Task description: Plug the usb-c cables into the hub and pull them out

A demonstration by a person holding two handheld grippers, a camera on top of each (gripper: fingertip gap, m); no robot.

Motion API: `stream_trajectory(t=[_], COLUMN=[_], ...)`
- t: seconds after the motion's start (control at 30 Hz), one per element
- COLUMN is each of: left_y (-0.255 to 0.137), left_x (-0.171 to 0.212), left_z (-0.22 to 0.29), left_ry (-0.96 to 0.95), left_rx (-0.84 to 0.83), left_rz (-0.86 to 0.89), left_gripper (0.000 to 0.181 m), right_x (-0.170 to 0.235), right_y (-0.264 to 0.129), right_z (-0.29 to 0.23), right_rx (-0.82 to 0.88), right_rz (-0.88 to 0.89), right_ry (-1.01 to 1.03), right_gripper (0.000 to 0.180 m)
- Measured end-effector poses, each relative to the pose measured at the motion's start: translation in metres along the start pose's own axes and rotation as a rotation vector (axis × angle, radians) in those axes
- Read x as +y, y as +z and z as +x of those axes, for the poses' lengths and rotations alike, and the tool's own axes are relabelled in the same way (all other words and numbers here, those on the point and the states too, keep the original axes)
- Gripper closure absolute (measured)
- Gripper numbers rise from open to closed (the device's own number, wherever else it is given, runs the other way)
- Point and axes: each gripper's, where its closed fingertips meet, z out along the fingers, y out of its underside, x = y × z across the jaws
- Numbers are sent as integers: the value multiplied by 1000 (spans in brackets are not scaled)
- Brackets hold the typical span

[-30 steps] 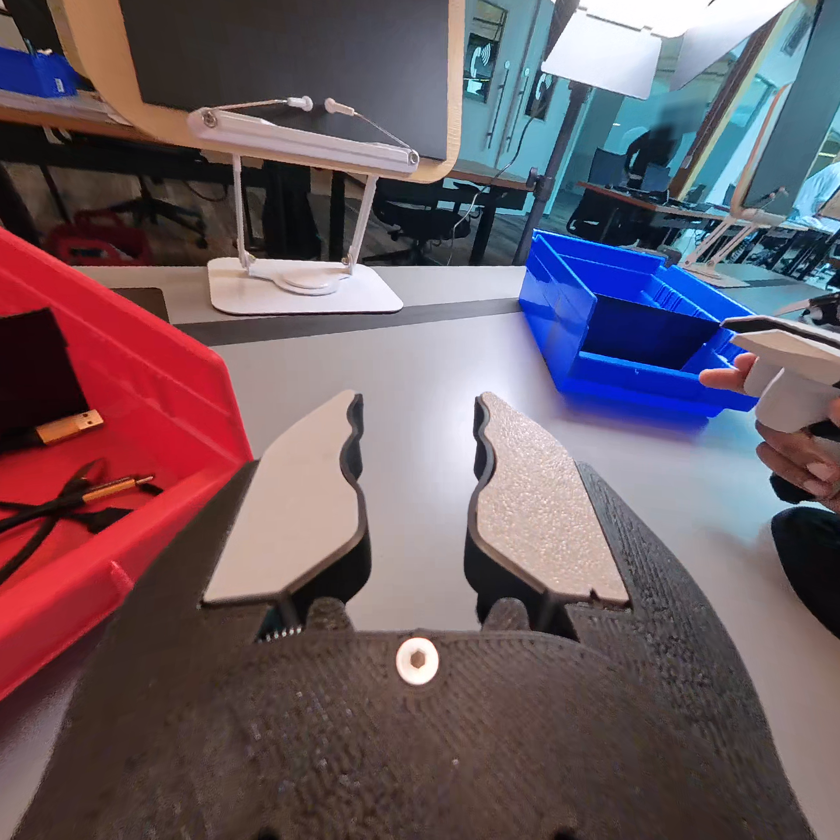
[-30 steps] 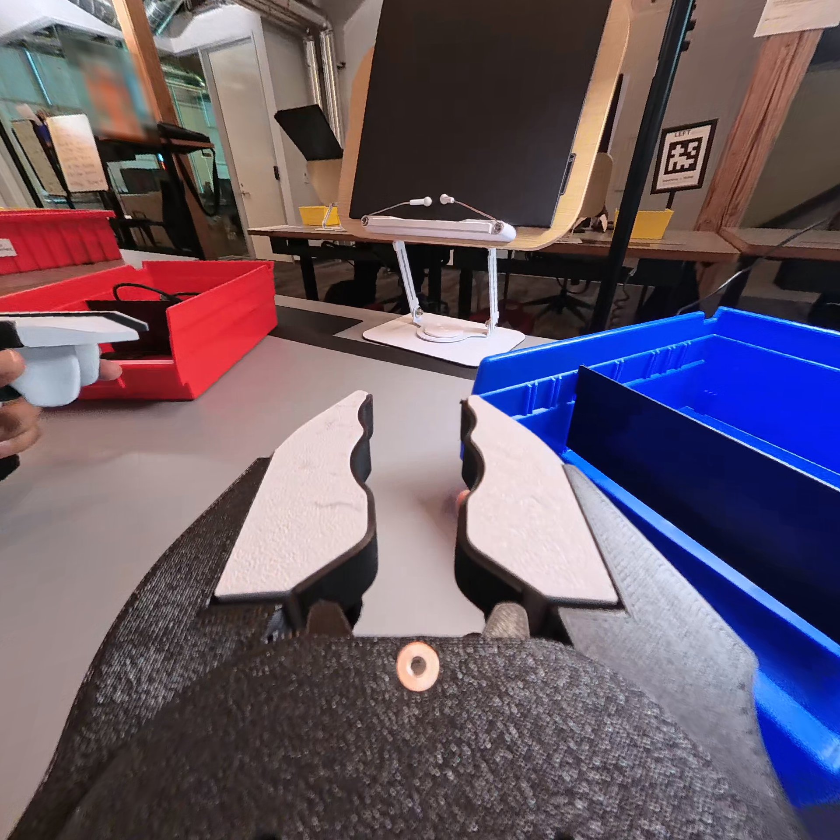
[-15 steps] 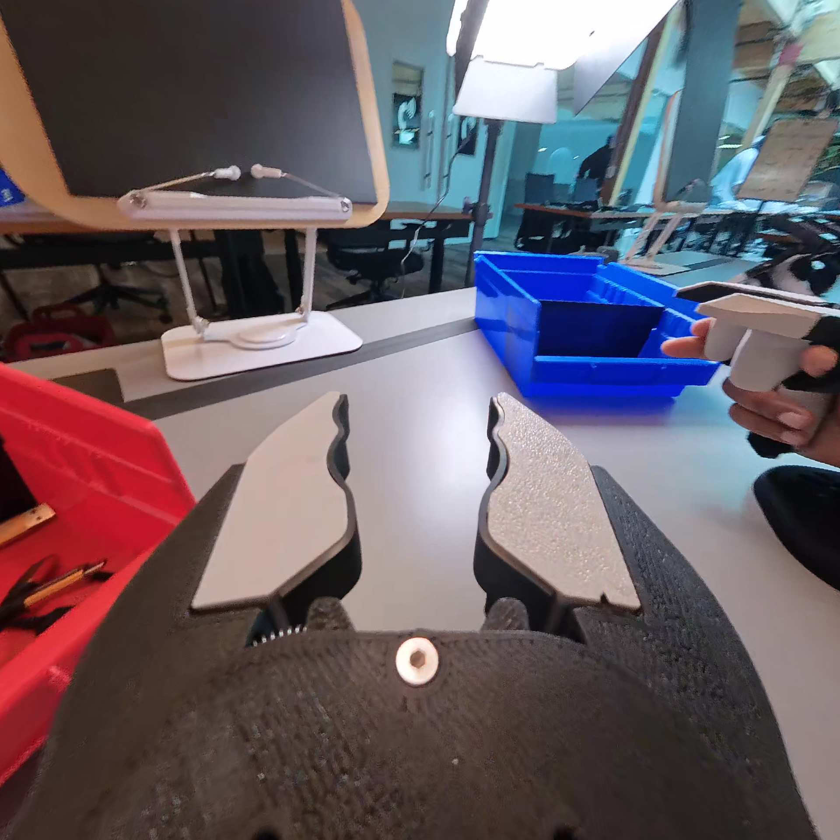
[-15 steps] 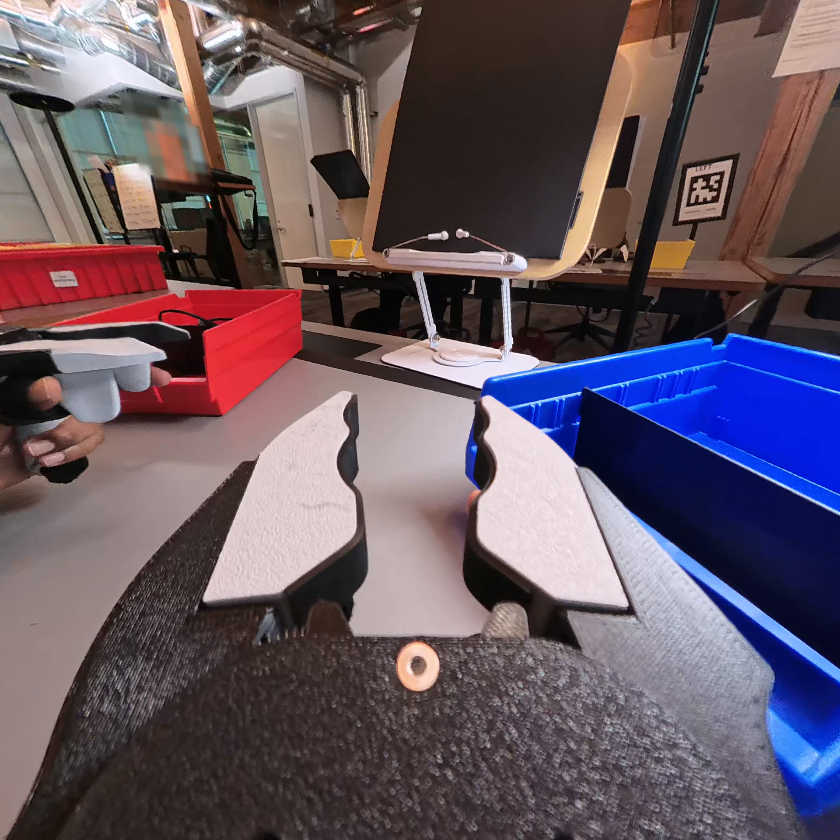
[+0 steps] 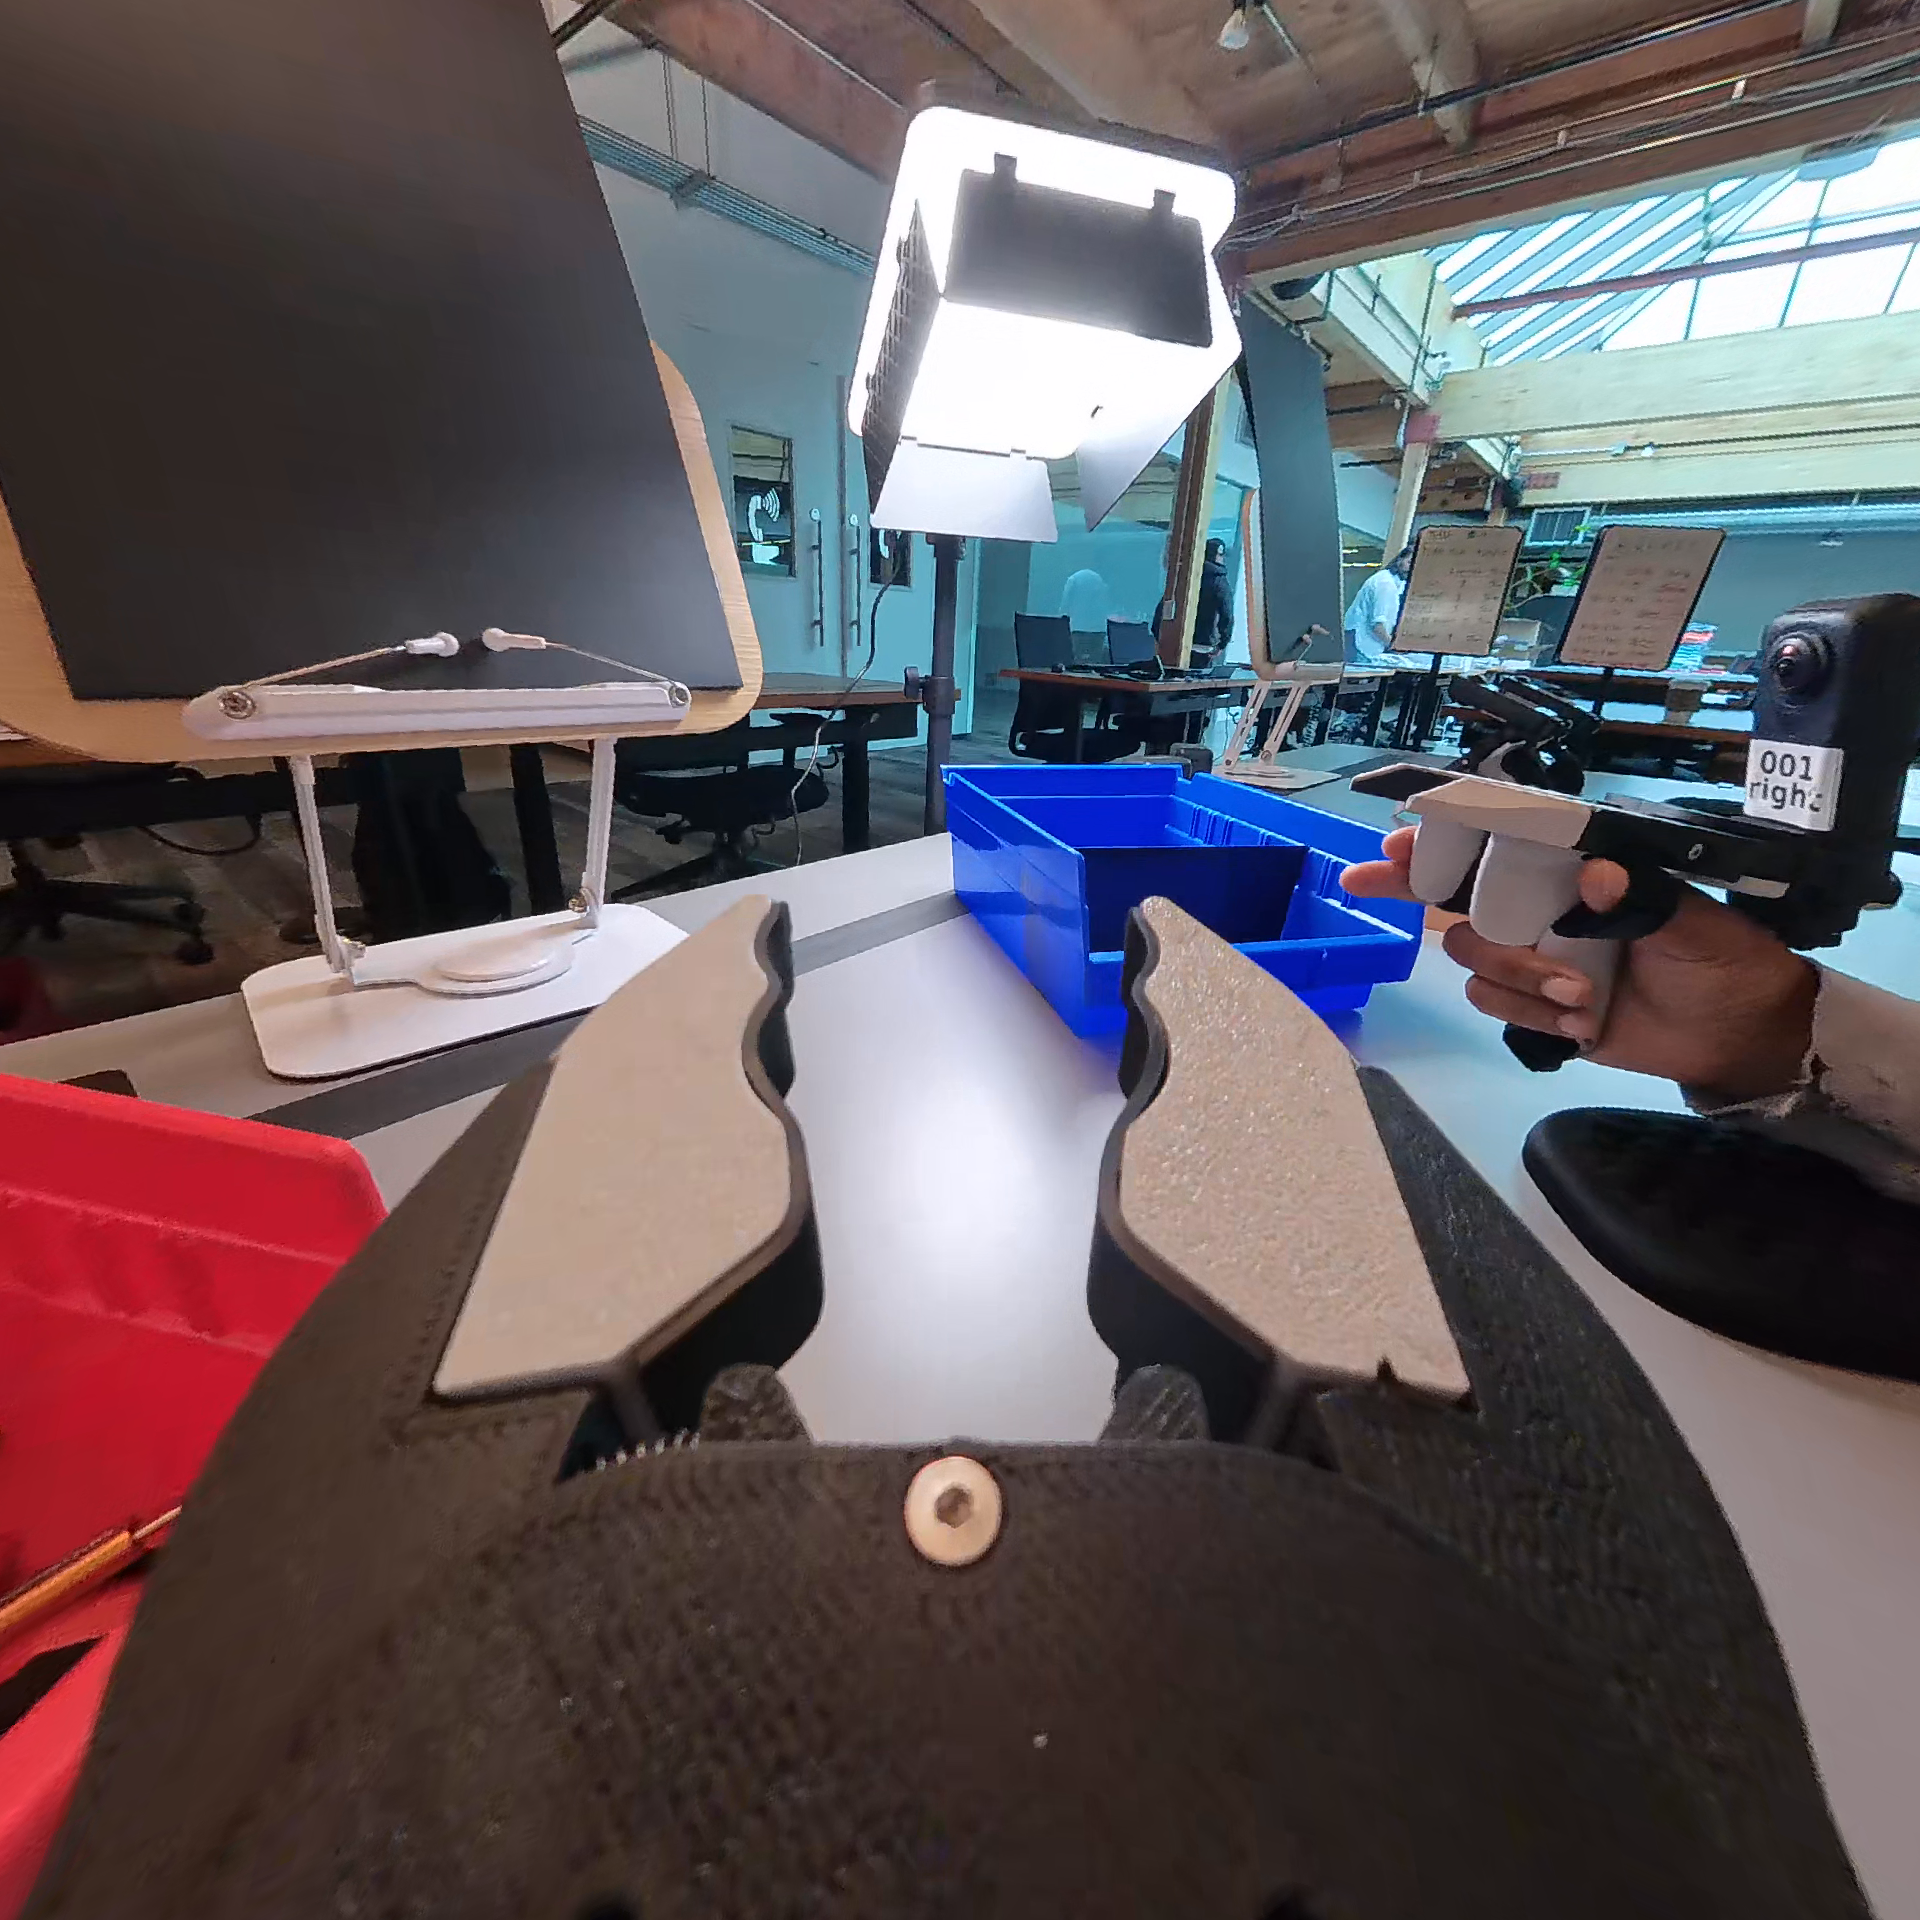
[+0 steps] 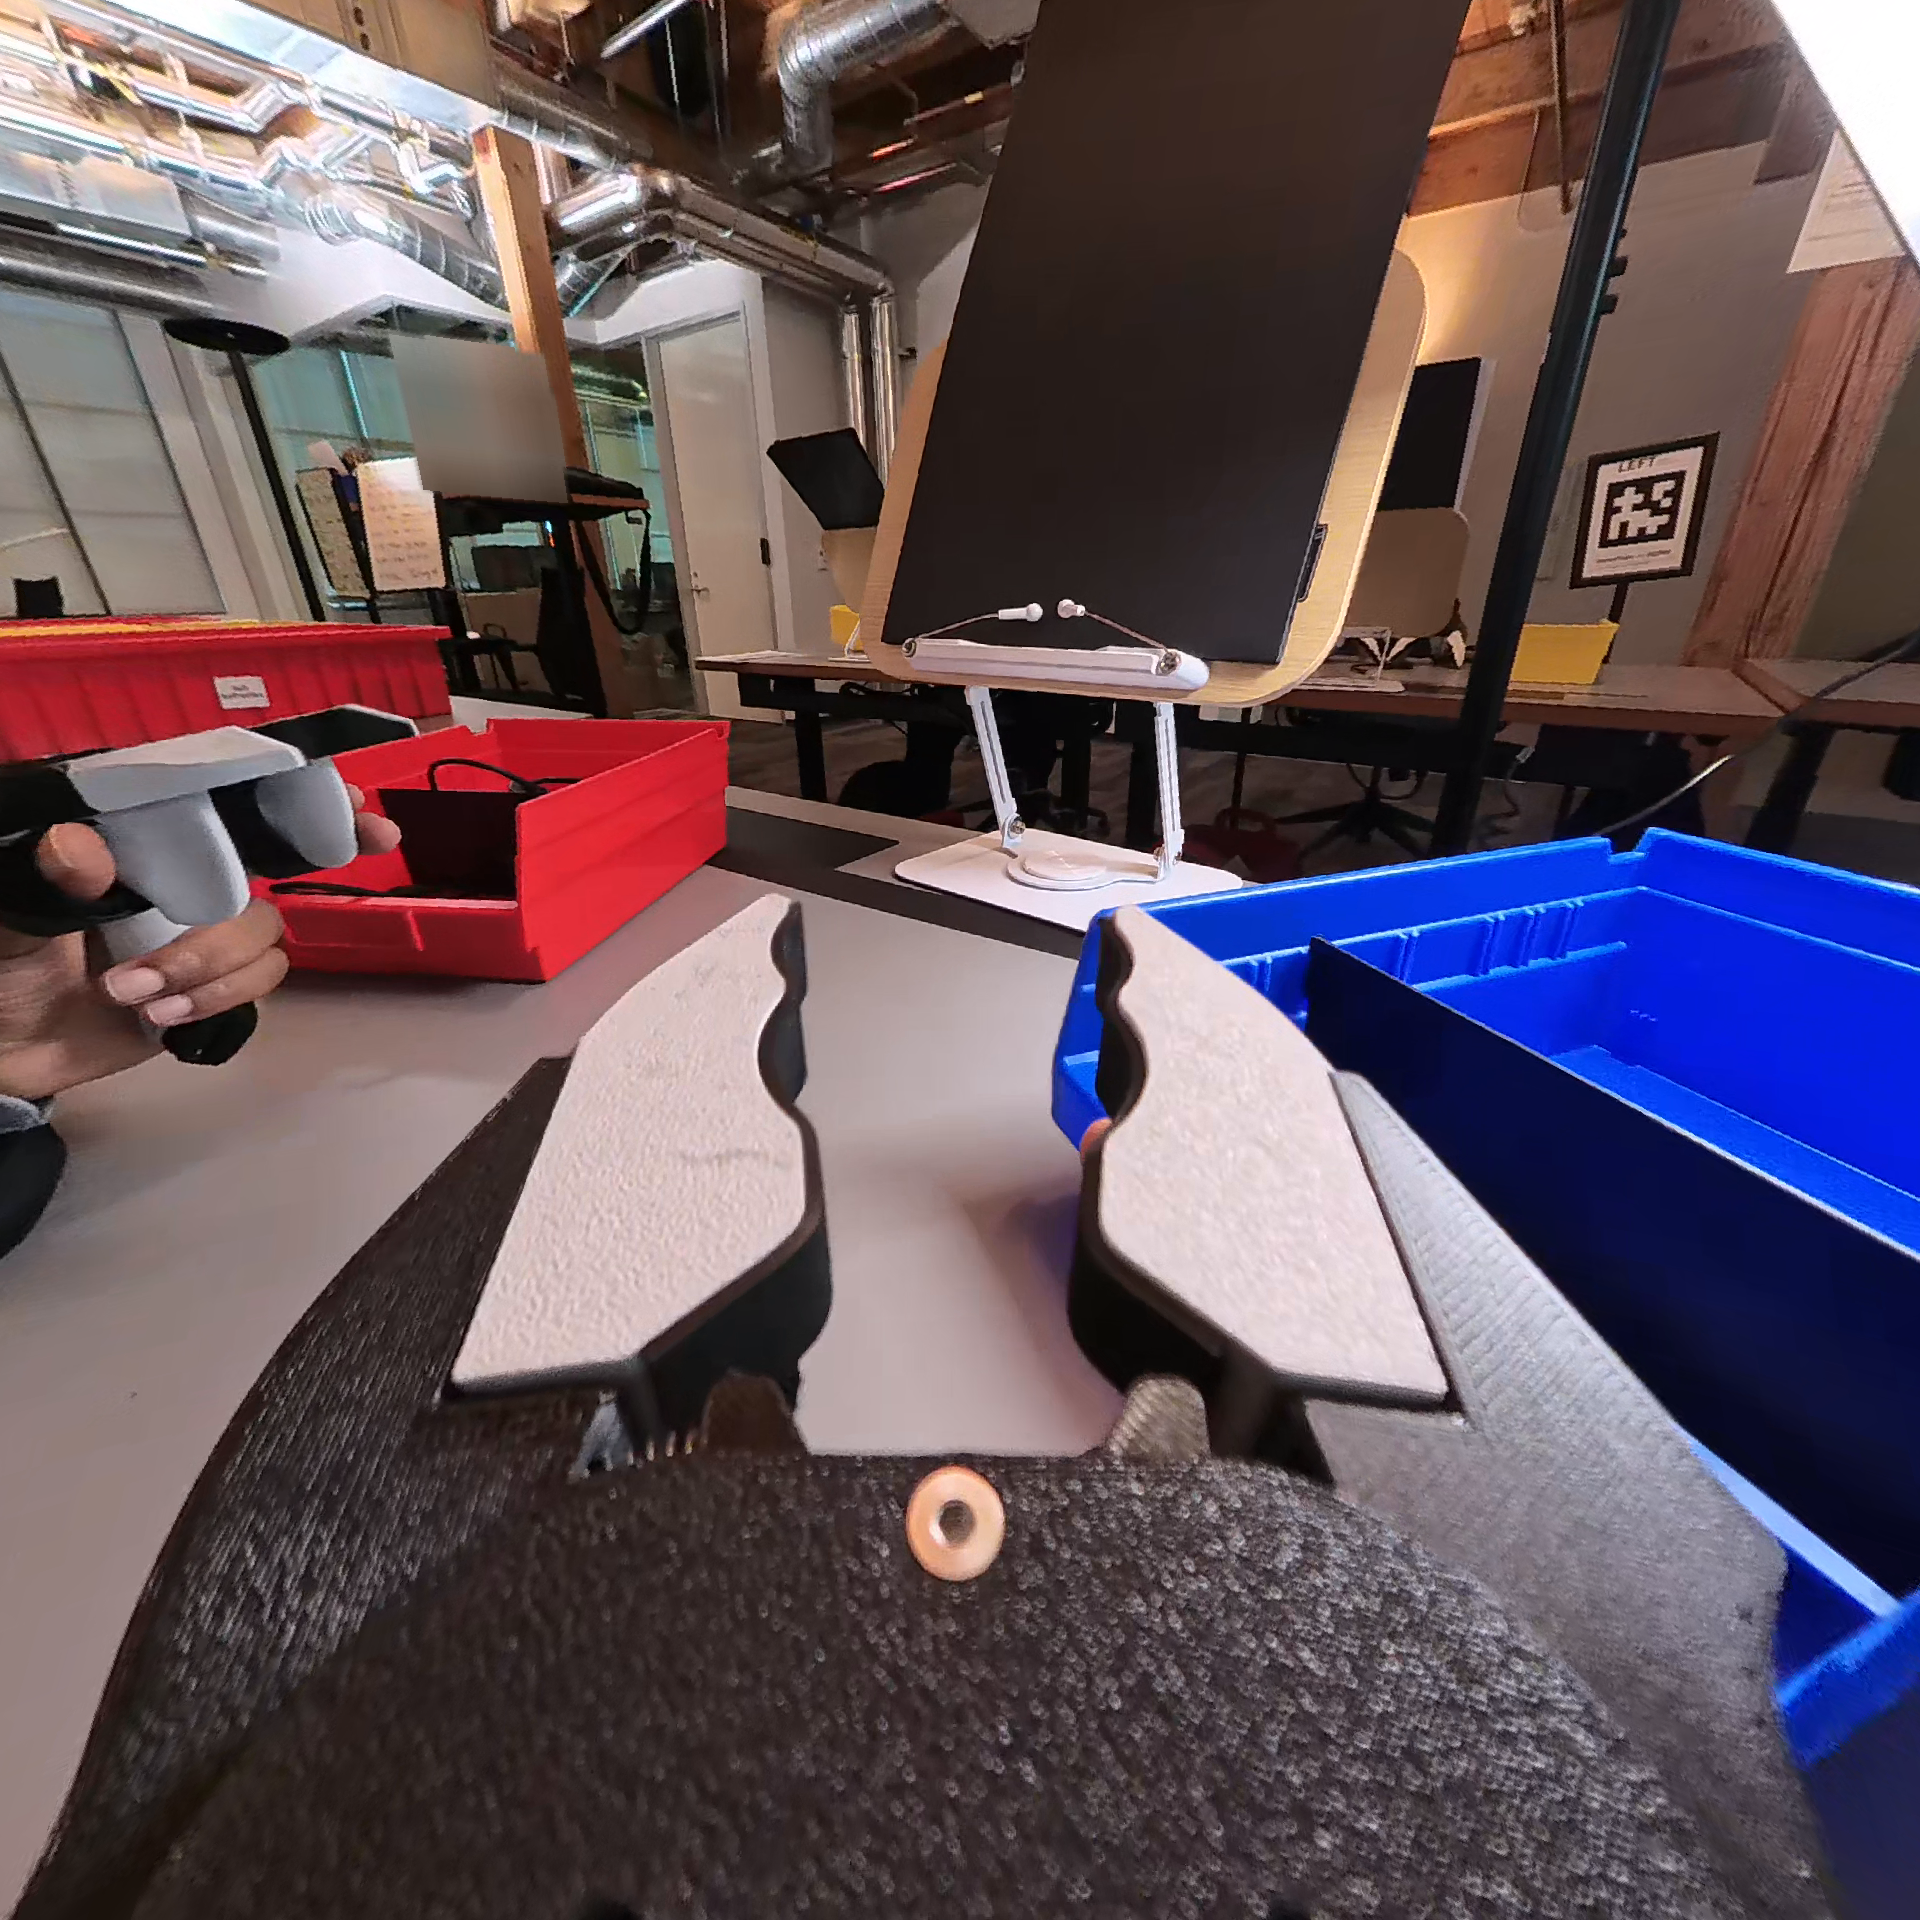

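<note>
My left gripper (image 5: 958,935) is open and empty, held above the grey table (image 5: 935,1143). A red bin (image 5: 156,1247) lies at its left, and a gold-tipped cable plug (image 5: 83,1584) shows at the bin's near edge. My right gripper (image 6: 948,935) is open and empty, beside the blue bin (image 6: 1558,987). The right wrist view shows the red bin (image 6: 613,831) farther left, holding black cables (image 6: 468,774) and a black upright piece (image 6: 447,831). I cannot make out a hub. Each gripper shows in the other's view, hand-held: right (image 5: 1392,795), left (image 6: 332,732).
A white tablet stand (image 5: 436,966) holding a dark panel stands at the table's back. The blue bin (image 5: 1174,904) with a dark divider sits at right. A studio light on a pole (image 5: 1039,312) stands behind. A dark strip (image 5: 416,1081) crosses the table.
Both views have tilted upward. The left view has swung right, so the red bin and its cables slid off to the left. Both pairs of jaws stand slightly wider apart.
</note>
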Motion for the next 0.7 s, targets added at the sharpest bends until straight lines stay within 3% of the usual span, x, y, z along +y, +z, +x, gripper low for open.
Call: stream_trajectory(t=[0.7], left_y=[1], left_x=[5], left_z=[2], left_ry=[44], left_rx=[2], left_rz=[-45], left_gripper=[123], right_x=[1], right_y=[-2], right_z=[1], right_rx=[-10], right_rz=[-6], right_ry=[-8], right_gripper=[124])
